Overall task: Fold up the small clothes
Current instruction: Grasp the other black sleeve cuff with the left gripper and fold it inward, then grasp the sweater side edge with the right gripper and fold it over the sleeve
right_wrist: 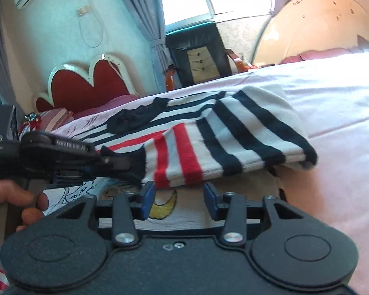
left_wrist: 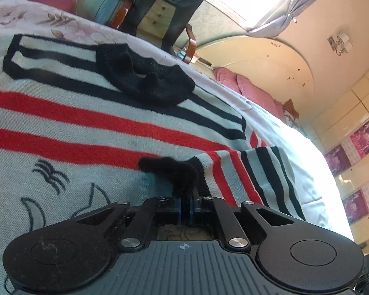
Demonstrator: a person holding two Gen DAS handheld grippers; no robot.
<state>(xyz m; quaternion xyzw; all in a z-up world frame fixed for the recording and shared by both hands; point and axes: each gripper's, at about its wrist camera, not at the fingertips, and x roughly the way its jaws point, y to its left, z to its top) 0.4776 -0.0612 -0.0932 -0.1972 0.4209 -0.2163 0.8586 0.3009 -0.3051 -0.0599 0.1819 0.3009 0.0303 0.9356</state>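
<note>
Folding had only just got going here, I'd say: the striped sweater [left_wrist: 91, 113] lay spread on the bed [right_wrist: 332, 93], body still flat, and one sleeve [right_wrist: 233, 137] had been brought across its near part, so at best one fold was in. The left gripper [left_wrist: 185, 196] was clenched on the sleeve's black cuff [left_wrist: 182, 172], the knit pinched right between its pads. The right gripper [right_wrist: 178, 196] was released, jaws apart with nothing between them, hovering just near of the folded sleeve, over the yellow moon [right_wrist: 163, 207] knitted on the front. Still to do, as I read it: the other sleeve (couldn't see it), then the body. The thing that bugged me was the black sock [left_wrist: 147, 78] sitting on the far part of the sweater, up around the navy stripes; it looked like it'd get rolled into any fold unless it was moved first. Around the bed: a dark chair [right_wrist: 196, 54] by the window, and pink pillows [left_wrist: 253, 88] at the far right.
</note>
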